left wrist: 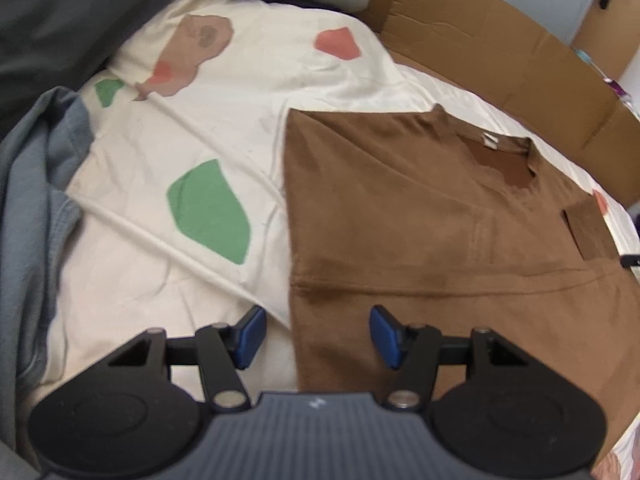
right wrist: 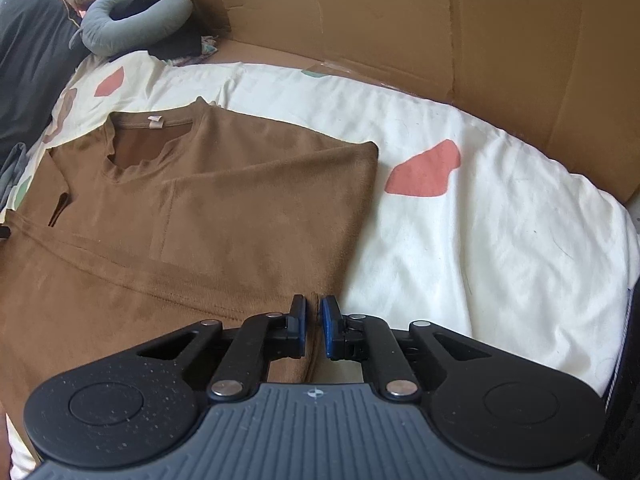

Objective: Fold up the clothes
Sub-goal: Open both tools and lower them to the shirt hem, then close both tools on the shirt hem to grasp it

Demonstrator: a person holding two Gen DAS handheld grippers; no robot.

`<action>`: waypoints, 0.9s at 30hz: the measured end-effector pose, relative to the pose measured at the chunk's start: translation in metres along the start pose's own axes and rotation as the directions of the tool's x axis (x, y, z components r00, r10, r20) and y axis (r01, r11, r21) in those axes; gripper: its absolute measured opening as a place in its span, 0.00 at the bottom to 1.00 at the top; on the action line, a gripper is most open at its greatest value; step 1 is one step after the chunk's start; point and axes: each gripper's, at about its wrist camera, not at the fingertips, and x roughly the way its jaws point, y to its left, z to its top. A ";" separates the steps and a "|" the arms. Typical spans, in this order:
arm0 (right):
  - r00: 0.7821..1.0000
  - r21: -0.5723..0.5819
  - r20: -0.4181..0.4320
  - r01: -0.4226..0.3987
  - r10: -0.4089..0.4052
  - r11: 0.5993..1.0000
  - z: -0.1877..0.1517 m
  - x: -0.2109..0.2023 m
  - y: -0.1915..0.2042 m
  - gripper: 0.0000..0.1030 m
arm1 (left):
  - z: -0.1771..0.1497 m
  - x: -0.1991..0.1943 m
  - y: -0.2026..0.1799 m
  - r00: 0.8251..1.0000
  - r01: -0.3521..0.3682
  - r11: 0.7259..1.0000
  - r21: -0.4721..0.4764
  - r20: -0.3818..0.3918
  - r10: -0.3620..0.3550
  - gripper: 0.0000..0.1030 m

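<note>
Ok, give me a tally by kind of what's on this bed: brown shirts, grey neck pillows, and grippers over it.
brown shirt: 1
grey neck pillow: 1
grippers: 2 (left gripper, right gripper)
Total: 4

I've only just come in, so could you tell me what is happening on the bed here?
A person is folding a brown shirt on a patterned bedsheet, using a handheld gripper in each hand. The shirt lies flat with both sleeves already folded in. The right gripper is closed on the shirt's right edge near the bottom. The left gripper is open, straddling the shirt's left edge without pinching it yet. A cardboard panel stands along the far side of the bed.
</note>
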 end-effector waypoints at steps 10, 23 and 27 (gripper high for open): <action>1.000 -0.015 -0.004 -0.001 0.001 1.000 -0.005 0.003 0.000 0.04 | -0.001 0.000 0.009 0.999 0.019 1.000 -0.019 0.050 -0.018 0.51; 0.999 0.011 0.037 0.025 -0.025 1.000 -0.009 -0.014 0.004 0.03 | 0.007 -0.005 0.015 0.995 0.034 0.999 -0.025 0.093 -0.032 0.29; 1.000 0.039 0.015 0.010 -0.011 0.999 -0.010 -0.009 0.000 0.04 | 0.006 0.001 0.017 0.995 0.057 0.998 -0.036 0.086 -0.054 0.17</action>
